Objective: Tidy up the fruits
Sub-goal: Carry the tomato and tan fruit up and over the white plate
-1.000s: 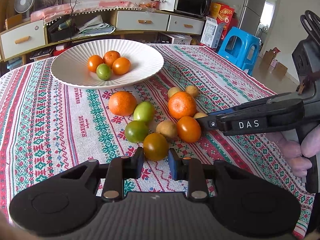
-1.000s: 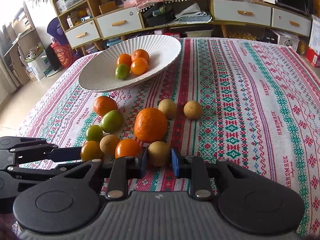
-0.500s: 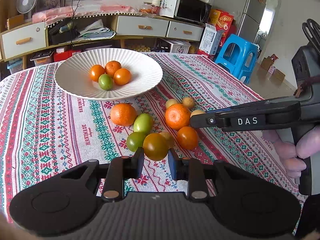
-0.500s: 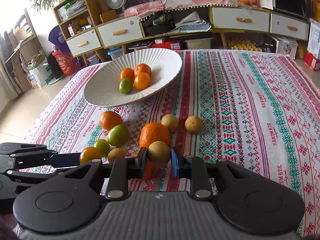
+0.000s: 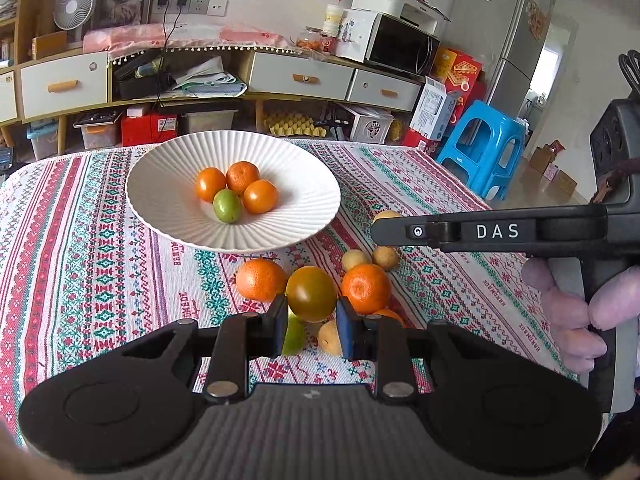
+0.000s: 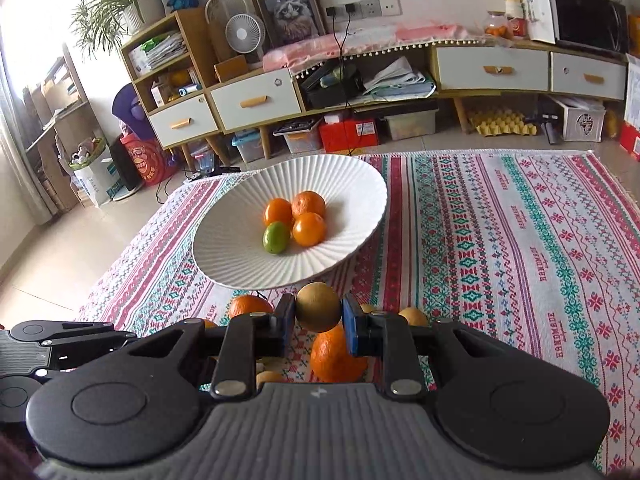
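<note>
My left gripper is shut on a brownish-green tomato and holds it above the cloth, short of the white ribbed bowl. My right gripper is shut on a small tan round fruit, lifted just before the bowl. The bowl holds three orange fruits and a green one. Loose oranges and small tan fruits lie on the cloth below the grippers. The right gripper's arm shows in the left wrist view.
A patterned tablecloth covers the table. A blue stool stands off the table's right side. A low cabinet with drawers runs along the far wall. The left gripper's body shows at the lower left of the right wrist view.
Both grippers have risen from the cloth with their fruits and moved toward the bowl. The fruits left on the cloth now lie lower in both views.
</note>
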Available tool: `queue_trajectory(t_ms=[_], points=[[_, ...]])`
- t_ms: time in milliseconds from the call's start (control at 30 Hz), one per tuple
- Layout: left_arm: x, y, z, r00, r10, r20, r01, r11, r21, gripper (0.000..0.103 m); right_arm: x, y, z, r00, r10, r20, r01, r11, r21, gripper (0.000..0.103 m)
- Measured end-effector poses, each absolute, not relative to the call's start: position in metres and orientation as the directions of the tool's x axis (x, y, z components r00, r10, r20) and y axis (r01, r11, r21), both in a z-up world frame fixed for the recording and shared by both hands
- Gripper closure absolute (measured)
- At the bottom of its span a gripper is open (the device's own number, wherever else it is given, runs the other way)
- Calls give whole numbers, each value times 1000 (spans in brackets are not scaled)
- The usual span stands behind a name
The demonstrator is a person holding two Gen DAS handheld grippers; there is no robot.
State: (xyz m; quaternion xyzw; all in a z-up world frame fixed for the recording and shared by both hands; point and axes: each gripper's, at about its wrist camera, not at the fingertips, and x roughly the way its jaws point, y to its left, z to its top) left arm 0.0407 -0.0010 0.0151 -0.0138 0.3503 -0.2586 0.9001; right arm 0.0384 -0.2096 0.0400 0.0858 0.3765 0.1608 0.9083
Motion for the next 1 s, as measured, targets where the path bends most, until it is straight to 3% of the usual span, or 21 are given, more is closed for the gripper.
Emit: queue_trajectory(t_ms=[400,1000], points=[[68,-4,25,659,-449,-603,375,892,-254,76,74,-198,44,662,381,-645,-245,924,294,80],[140,-28,3,613,-370,-699,334,922,-195,76,137,-194,27,597,392,-700,-279,919,277,80]])
